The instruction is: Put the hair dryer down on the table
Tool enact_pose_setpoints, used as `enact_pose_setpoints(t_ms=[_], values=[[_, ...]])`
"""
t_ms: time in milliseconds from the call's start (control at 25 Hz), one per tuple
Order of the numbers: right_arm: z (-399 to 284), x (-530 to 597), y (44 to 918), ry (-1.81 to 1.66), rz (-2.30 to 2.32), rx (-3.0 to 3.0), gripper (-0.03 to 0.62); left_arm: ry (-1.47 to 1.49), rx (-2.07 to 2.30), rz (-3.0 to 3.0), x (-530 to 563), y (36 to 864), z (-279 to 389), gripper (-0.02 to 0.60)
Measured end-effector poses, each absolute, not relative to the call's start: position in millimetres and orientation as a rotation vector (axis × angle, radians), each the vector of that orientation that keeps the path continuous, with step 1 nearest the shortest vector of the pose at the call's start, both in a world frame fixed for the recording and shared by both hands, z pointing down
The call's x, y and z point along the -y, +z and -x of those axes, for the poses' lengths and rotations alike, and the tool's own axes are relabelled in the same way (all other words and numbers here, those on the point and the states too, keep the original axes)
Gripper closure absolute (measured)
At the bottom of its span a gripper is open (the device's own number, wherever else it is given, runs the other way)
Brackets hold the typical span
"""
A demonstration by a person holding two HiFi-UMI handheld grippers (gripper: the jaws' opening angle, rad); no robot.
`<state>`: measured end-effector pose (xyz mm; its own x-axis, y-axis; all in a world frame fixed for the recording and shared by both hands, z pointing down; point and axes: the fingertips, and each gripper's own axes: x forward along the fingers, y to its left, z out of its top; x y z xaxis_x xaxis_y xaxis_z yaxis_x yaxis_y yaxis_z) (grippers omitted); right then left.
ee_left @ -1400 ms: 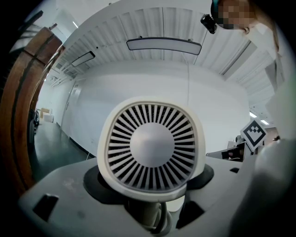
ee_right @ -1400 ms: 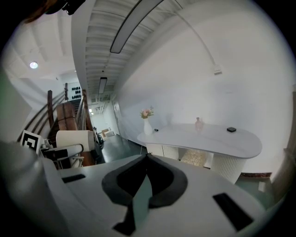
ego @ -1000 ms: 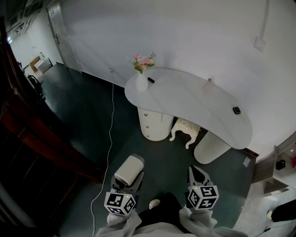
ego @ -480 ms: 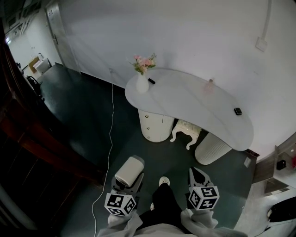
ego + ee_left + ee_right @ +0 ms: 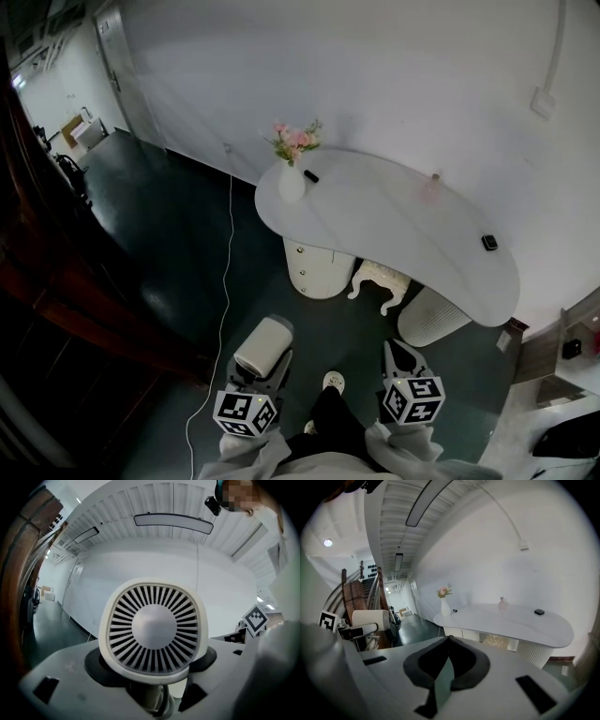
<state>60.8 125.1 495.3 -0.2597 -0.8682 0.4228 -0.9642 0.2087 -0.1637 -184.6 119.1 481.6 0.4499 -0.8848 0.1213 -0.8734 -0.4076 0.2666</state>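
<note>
looks like a staged dressing corner inside a big studio hall. a curved white table (image 5: 394, 220) stands against a bare white wall (image 5: 375, 75). a vase (image 5: 292, 183) of pink flowers sits on its left end, with a small white stool (image 5: 375, 277) beneath. left of the table are dark floor (image 5: 169, 216) and a wooden staircase (image 5: 84, 309).
</note>
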Motion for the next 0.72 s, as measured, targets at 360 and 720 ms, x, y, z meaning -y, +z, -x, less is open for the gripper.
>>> enact_pose_setpoints(t_ms=[360,720], values=[[-65,-63,496,0.584,-1.712,2.265,0.545,-0.063,1.54,-2.401,-60,481,177,0.25],[-81,1,492,0.571,-1.712,2.275,0.545,-0.073,1.53,-2.406,4,480,158,0.25]])
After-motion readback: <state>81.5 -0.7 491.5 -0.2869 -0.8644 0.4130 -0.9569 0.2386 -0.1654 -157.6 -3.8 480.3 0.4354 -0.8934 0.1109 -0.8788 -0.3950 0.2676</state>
